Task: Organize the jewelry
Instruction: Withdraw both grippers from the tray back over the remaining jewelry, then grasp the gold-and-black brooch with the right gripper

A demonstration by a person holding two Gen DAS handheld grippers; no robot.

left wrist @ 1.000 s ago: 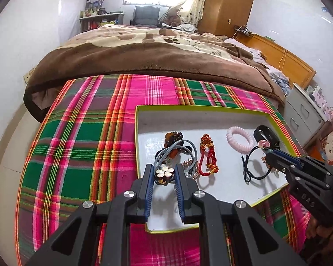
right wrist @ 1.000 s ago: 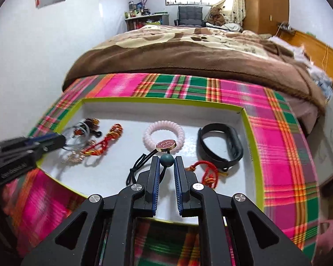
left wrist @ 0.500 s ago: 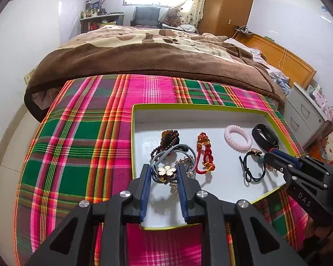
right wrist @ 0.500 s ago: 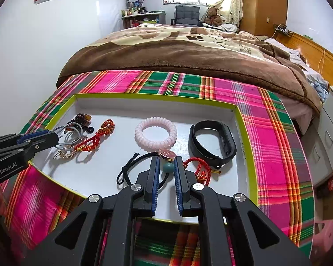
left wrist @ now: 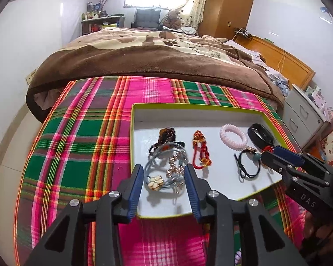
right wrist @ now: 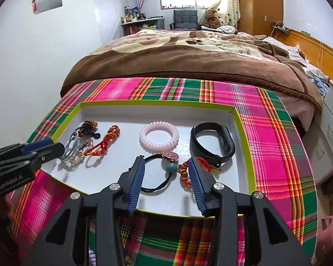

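A white tray with a yellow-green rim lies on the plaid cloth and holds the jewelry. My left gripper hangs over the tray's near left corner, its jaws opening. The grey hair tie with a cream flower lies between them, and neither pad touches it. My right gripper is over the near right part, its jaws opening too. A black hair tie with a teal bead rests loose between them, beside a red knotted cord. Farther back lie a pink coil tie and a black wristband.
A red braided bracelet and brown beads lie mid-tray. The plaid cloth covers a surface at the foot of a bed with a brown blanket. A grey drawer unit stands at the right.
Both grippers' jaws have spread apart. The left has let go of the flower hair tie and the right has let go of the bead hair tie; both ties now lie in the tray.
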